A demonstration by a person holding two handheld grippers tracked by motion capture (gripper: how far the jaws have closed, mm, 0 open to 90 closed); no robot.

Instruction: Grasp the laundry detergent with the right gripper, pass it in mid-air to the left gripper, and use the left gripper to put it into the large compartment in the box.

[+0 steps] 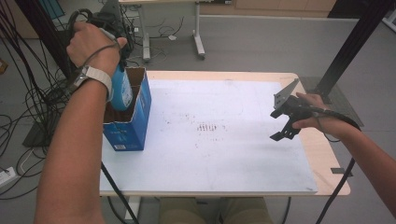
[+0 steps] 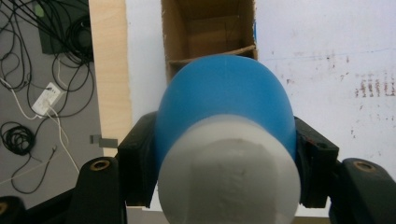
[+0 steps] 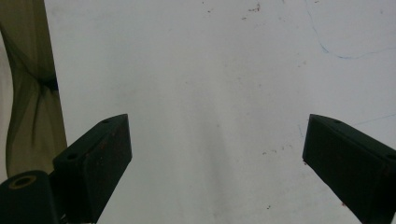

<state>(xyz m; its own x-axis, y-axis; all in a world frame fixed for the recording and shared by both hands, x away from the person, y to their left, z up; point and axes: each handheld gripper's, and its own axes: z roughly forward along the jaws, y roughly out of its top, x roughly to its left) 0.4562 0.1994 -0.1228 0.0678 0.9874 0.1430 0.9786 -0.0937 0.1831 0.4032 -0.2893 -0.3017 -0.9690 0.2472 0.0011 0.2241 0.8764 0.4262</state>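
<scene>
Left gripper (image 2: 224, 186) clamped on a blue bottle (image 2: 224, 107), jaws pressing its sides just below the white cap (image 2: 229, 177). Bottle hangs base-down, its lower part already inside the open top of the blue box (image 1: 128, 121) directly beneath the jaws; the box's brown interior (image 2: 210, 32) lies straight ahead of the jaws. Judgement: insertion about half done. Left to do: lower fully, let go, withdraw.

Right gripper (image 1: 283, 122) empty, jaws spread wide, hovering over the bare white mat (image 3: 210, 93), well apart from box and bottle.
</scene>
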